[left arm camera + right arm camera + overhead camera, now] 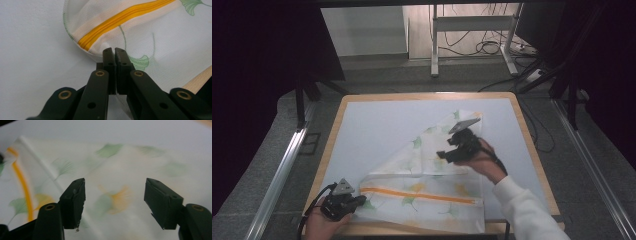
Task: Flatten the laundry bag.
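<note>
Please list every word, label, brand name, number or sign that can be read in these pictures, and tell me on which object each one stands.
None can be read.
The mesh bag carries only printed green and orange leaf shapes and an orange zipper, with no lettering.
The left gripper and the right gripper show plain black jaws with brass rivets and no marking.
The table bears no label.

The worktop [377, 120] has a pale blue-grey top with a light wooden rim. Grey carpet [262, 165] covers the floor around it, crossed by metal rails [279, 175] on the left and right. On the far side stands a white metal frame [472, 30] with black cables [484, 47] looped beneath it. Dark panels [257, 60] close both sides.
</note>
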Demonstrator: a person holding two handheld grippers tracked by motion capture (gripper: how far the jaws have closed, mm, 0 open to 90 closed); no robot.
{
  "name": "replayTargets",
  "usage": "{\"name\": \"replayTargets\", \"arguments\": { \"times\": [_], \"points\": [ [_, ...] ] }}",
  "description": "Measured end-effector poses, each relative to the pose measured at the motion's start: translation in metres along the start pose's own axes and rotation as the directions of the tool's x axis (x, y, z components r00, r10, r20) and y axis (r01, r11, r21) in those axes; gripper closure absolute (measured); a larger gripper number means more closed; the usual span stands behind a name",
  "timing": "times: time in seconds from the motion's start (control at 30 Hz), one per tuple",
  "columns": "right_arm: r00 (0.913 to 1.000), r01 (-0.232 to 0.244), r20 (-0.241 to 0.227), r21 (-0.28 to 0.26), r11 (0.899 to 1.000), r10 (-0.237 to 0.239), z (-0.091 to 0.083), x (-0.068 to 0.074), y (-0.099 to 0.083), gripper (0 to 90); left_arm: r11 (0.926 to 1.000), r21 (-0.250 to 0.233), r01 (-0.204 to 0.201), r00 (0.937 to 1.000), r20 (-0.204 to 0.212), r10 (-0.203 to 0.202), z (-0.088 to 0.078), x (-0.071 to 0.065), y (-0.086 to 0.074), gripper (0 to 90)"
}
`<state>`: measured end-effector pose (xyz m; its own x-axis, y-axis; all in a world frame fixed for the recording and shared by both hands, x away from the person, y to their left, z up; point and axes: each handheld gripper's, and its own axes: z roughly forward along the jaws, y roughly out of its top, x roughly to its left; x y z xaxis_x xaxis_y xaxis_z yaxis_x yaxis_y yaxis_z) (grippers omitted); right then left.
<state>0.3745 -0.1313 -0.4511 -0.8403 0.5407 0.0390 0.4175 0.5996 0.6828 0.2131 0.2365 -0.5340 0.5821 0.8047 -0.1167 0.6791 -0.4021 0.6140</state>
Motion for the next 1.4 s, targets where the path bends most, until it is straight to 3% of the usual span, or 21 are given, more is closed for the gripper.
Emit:
{"name": "replayTargets", "arguments": {
  "times": [0.1, 0.2, 0.3, 0.5, 0.77, 0.83, 0.93, 1.03, 1.23, 1.4],
  "points": [
    [0.9952, 0.021, -0.096, 0.003, 1.0, -0.021, 0.017, 0.025, -0.007, 45.0, 1.0, -0.002, 0.004, 1.0, 0.0, -0.004, 0.0, 0.0, 0.0, 88.9],
    [0.983, 0.049, -0.177, 0.001, 0.999, -0.049, 0.029, 0.043, -0.011, 65.8, 1.0, -0.002, 0.002, 1.0, -0.001, -0.002, 0.0, 0.0, 0.0, 88.9],
    [0.9803, 0.09, -0.178, 0.019, 0.996, -0.085, 0.039, 0.063, -0.013, 79.4, 1.0, -0.002, 0.001, 1.0, -0.002, -0.001, 0.0, 0.0, 0.0, 88.9],
    [0.9822, 0.163, -0.1, 0.027, 0.986, -0.159, 0.065, 0.09, -0.014, 87.9, 1.0, -0.002, -0.001, 1.0, -0.003, 0.001, 0.0, -0.001, 0.0, 88.9],
    [0.9784, 0.206, -0.007, 0.078, 0.975, -0.207, 0.085, 0.089, -0.015, 89.2, 1.0, -0.004, -0.003, 1.0, 0.003, 0.003, 0.0, -0.001, 0.0, 88.8],
    [0.9801, 0.197, 0.008, 0.082, 0.977, -0.199, 0.087, 0.085, -0.016, 89.2, 1.0, -0.003, -0.006, 1.0, 0.003, 0.006, 0.0, -0.001, 0.0, 88.9],
    [0.9739, 0.214, 0.059, 0.088, 0.973, -0.219, 0.089, 0.078, -0.015, 89.2, 1.0, -0.001, -0.002, 1.0, 0.005, 0.002, 0.0, -0.001, 0.0, 88.9],
    [0.9715, 0.214, 0.086, 0.086, 0.973, -0.221, 0.093, 0.071, -0.013, 89.3, 1.0, -0.002, -0.002, 1.0, 0.007, 0.002, 0.0, -0.002, 0.0, 88.9],
    [0.9797, 0.165, 0.103, 0.067, 0.984, -0.172, 0.101, 0.055, -0.005, 89.3, 1.0, -0.004, -0.005, 0.9999, 0.015, 0.005, 0.0, -0.002, 0.0, 88.8],
    [0.981, 0.151, 0.116, 0.049, 0.987, -0.156, 0.109, 0.044, 0.002, 89.3, 1.0, -0.002, -0.008, 0.9997, 0.022, 0.008, 0.0, -0.003, 0.001, 88.9]
  ]
}}
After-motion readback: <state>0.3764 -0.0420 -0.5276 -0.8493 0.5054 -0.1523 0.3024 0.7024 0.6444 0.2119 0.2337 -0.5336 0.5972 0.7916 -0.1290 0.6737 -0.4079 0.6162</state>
